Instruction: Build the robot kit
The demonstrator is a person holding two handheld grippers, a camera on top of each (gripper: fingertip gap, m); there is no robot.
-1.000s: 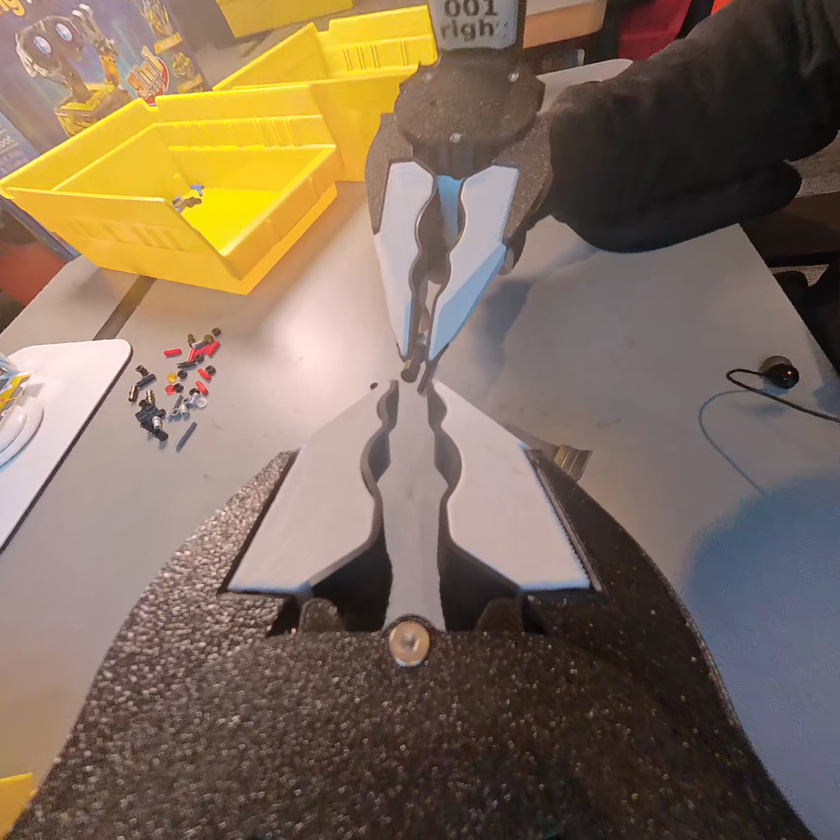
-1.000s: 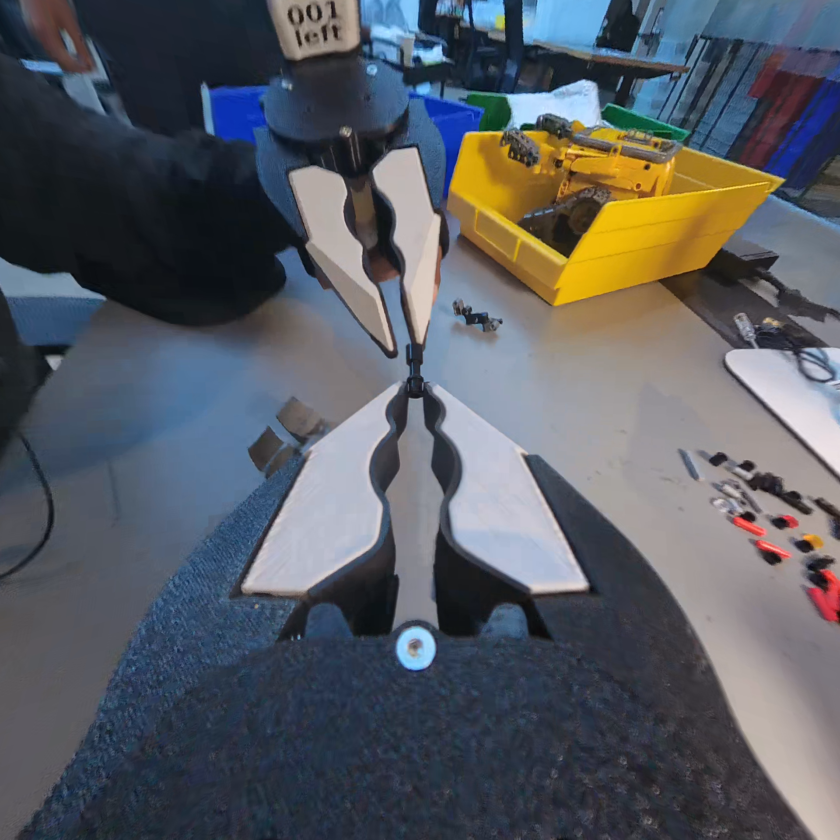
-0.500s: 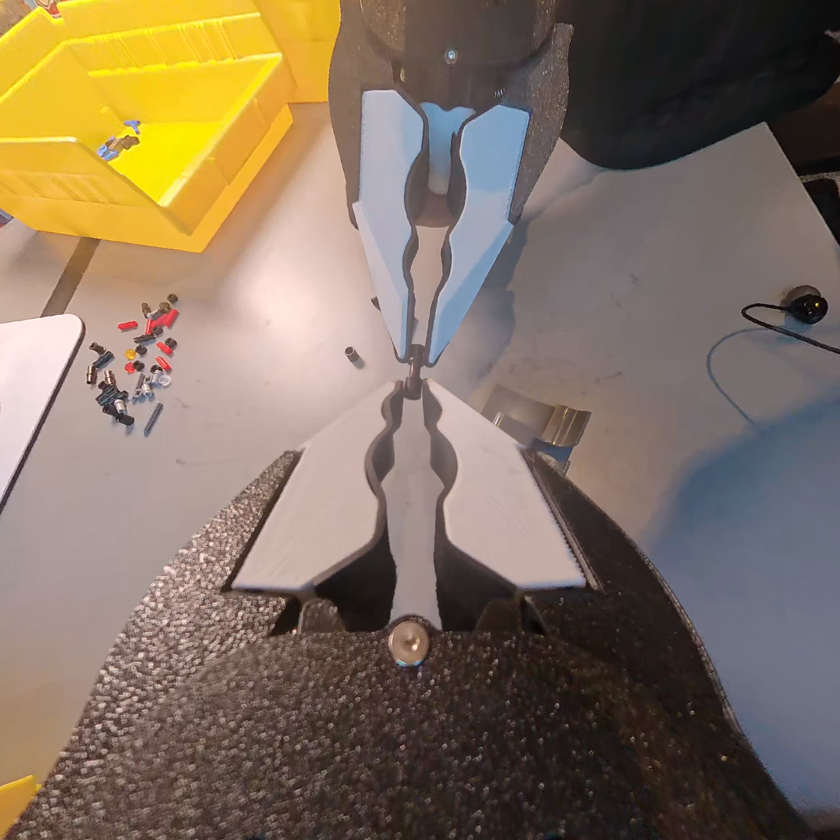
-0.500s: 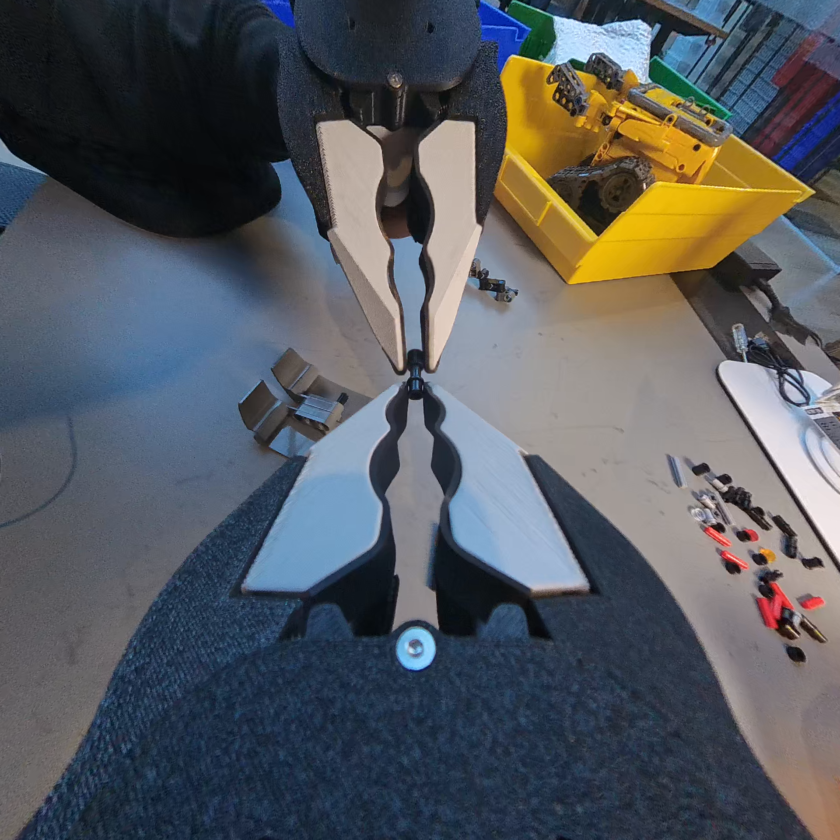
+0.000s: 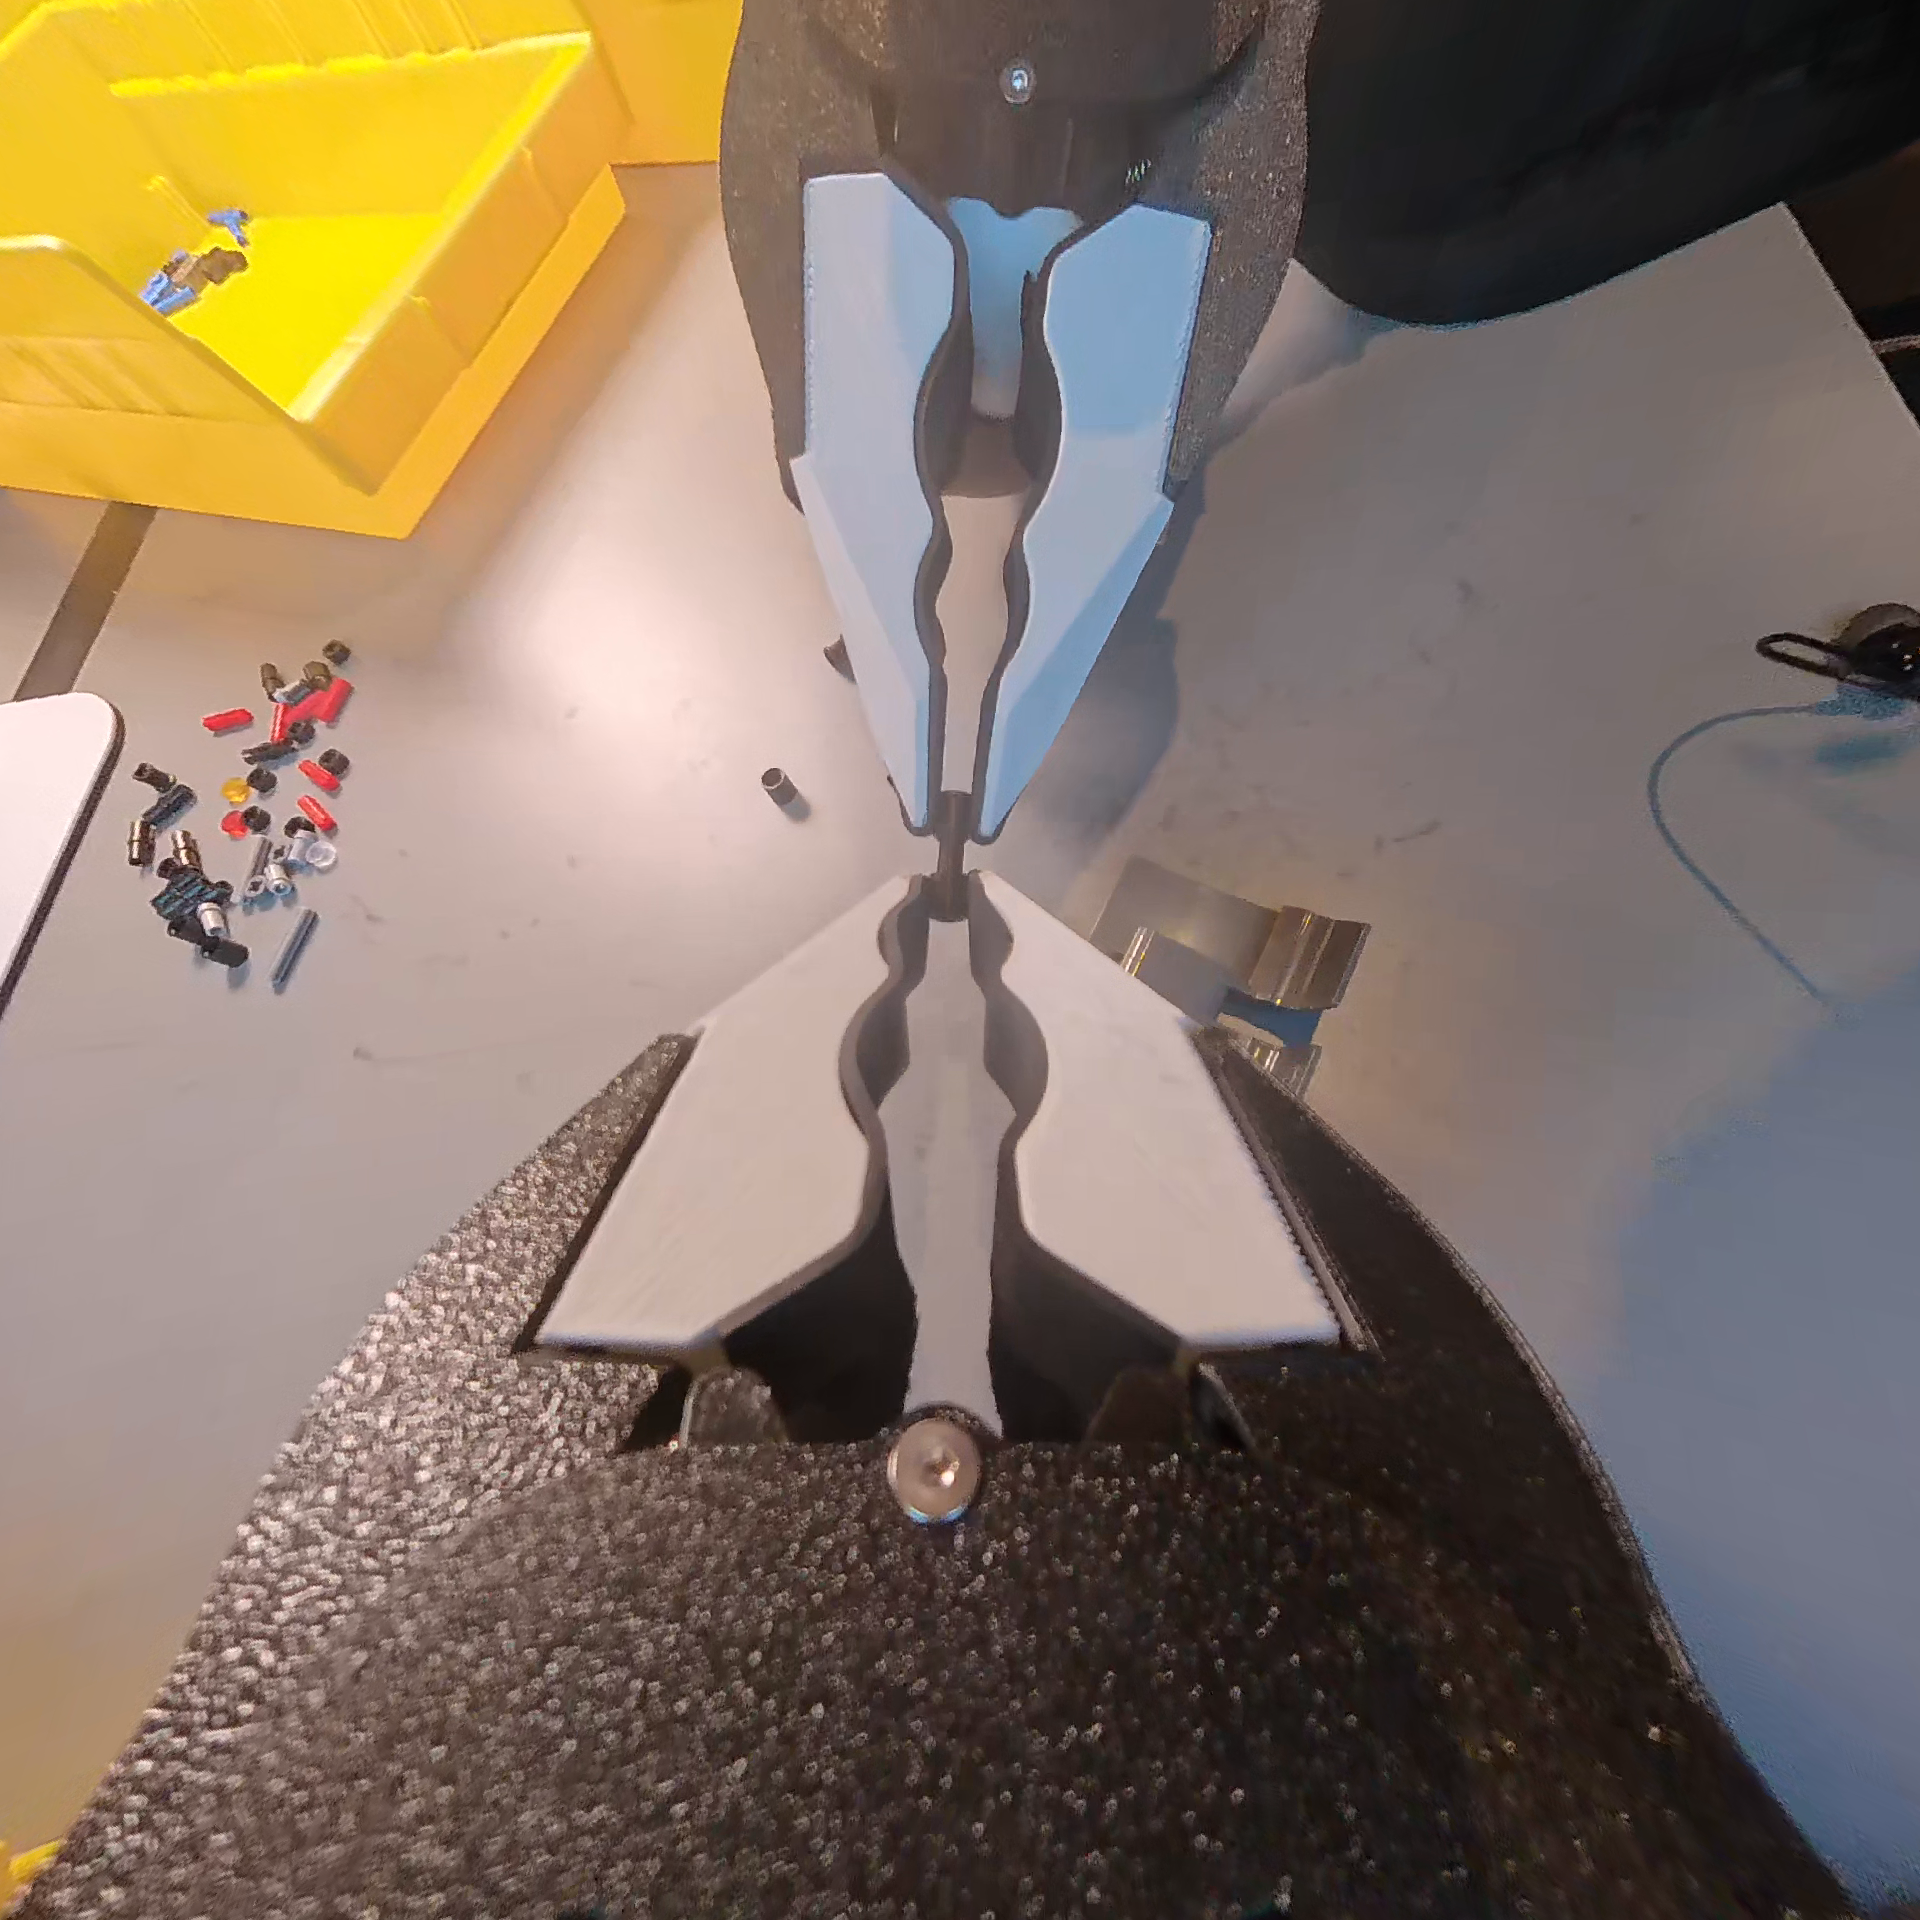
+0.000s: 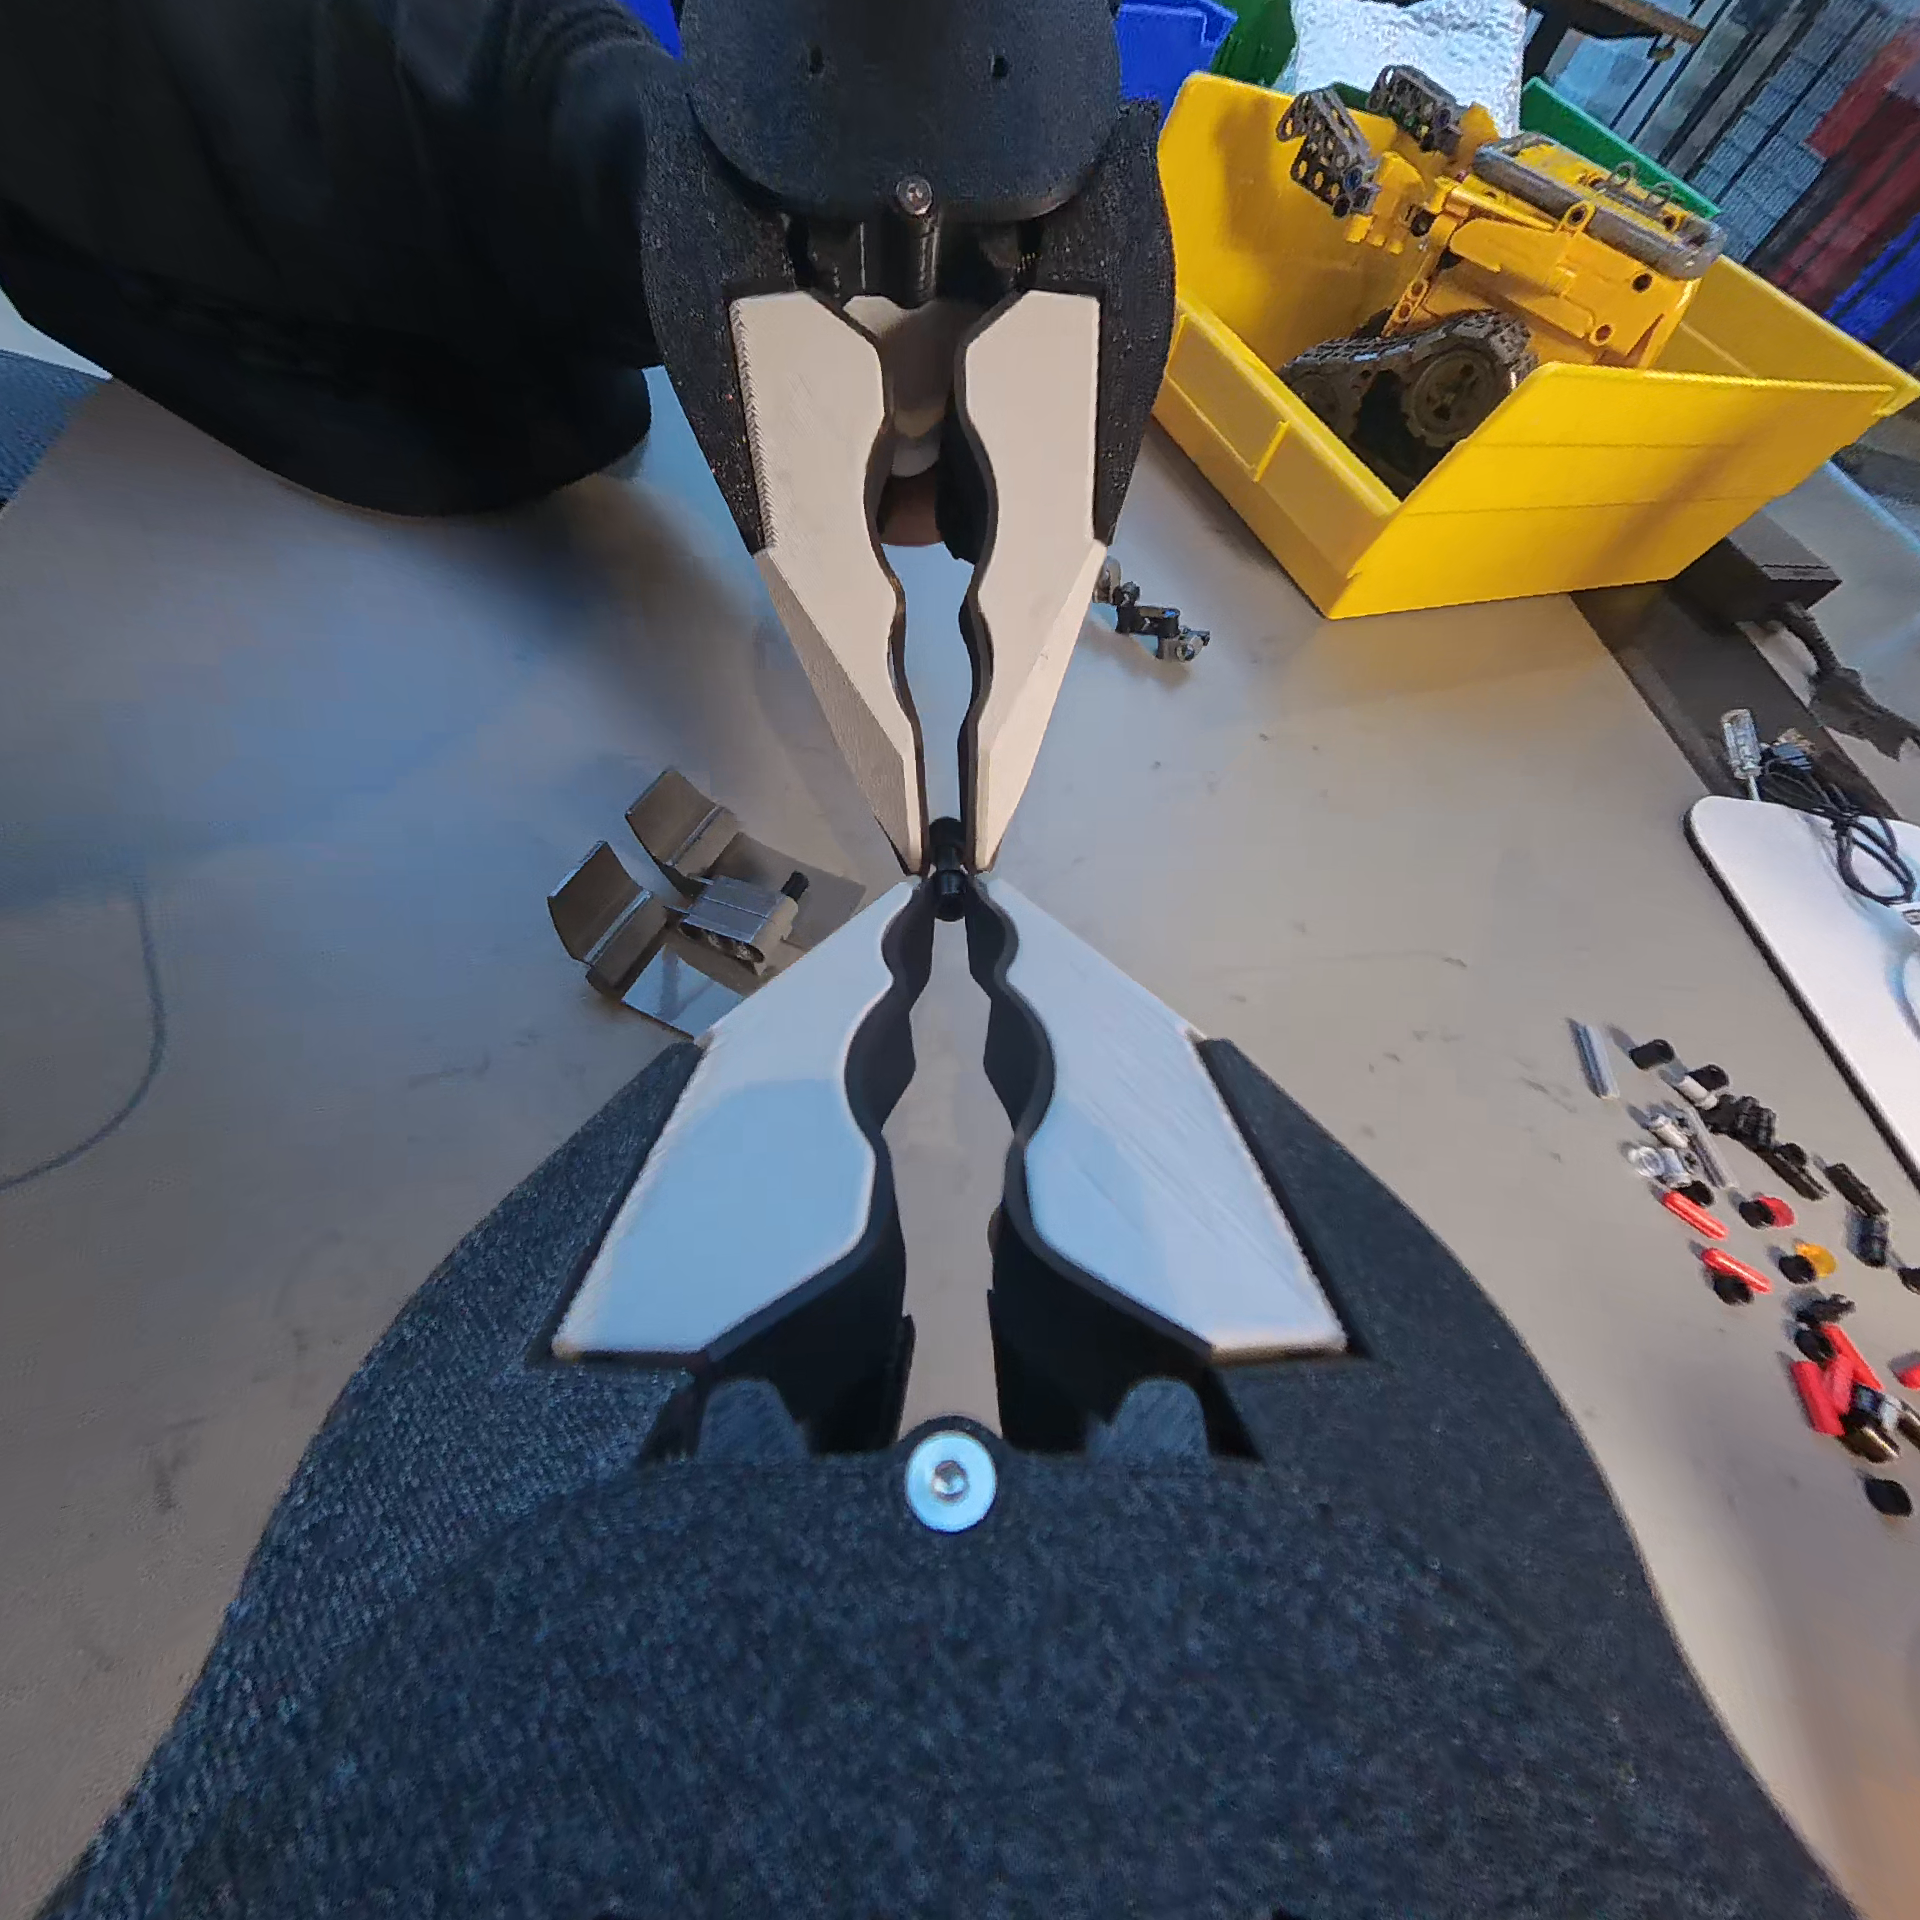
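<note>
A small black pin [image 5: 951, 860] sits pinched between two sets of fingertips that meet nose to nose above the grey table [image 5: 520, 1039]. The left gripper [image 5: 943, 902] is clenched on the near end of it; the right gripper [image 5: 951, 821], pointing back toward the camera, is clenched on the far end. From the right wrist view the same black piece [image 6: 945, 868] bridges the right gripper [image 6: 943, 902] and the left gripper [image 6: 943, 847], both closed tight.

By the look of it, two parts are being pressed together or pulled apart along one line; which, I cannot tell.

Just left of the fingertips lies a loose black sleeve [image 5: 781, 792]. To their right sit folded metal clips [image 5: 1236, 951]. Farther left is a scatter of red and black small parts [image 5: 244, 800], and beyond it a yellow bin [image 5: 312, 312].
</note>
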